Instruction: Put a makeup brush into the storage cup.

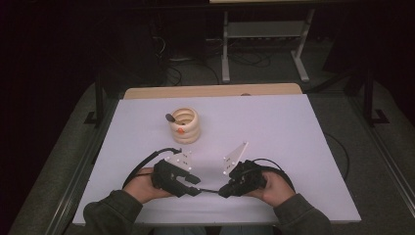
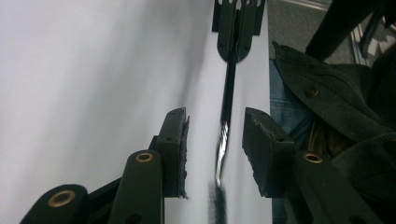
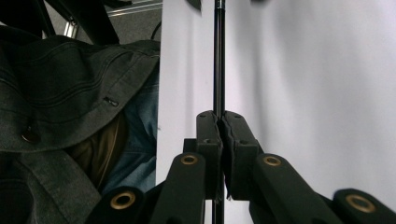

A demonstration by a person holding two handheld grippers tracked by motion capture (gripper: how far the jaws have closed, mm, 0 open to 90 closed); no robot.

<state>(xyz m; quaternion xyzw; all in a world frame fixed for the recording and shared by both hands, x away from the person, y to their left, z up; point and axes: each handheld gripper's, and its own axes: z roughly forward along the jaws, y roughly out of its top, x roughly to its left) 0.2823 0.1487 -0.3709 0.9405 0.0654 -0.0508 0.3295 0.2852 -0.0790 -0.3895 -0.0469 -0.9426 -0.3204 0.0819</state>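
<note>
on the white table [image 1: 293, 147], near its six o'clock edge, the person's two hands face each other with a thin black rod [image 1: 209, 190] running between them. the right gripper [image 1: 226, 190] has its jaws pressed together on one end of this rod; in the right gripper view the pads [image 3: 208, 140] meet tightly around the slim dark shaft [image 3: 218, 60], which runs straight on toward twelve o'clock of that picture. the left gripper [image 1: 195, 186] has its jaws spread apart: in the left gripper view the rod [image 2: 227, 112] lies in the gap between the two pads [image 2: 175, 140] without either one pressing on it, its shiny near part closer to the three o'clock pad, and at the far end the right gripper [image 2: 236, 32] clamps it. no earlier picture shows how the left jaws came to stand so. from the grippers' spot, at about eleven o'clock and well apart, a cream ribbed cup [image 1: 185, 125] made of stacked rings stands upright on the table, with a dark-tipped thing [image 1: 171, 118] leaning on its rim at nine o'clock and a small orange mark [image 1: 180, 130] on its near wall. dark green sleeves [image 1: 110, 208] come in from six o'clock of the high view.
</note>
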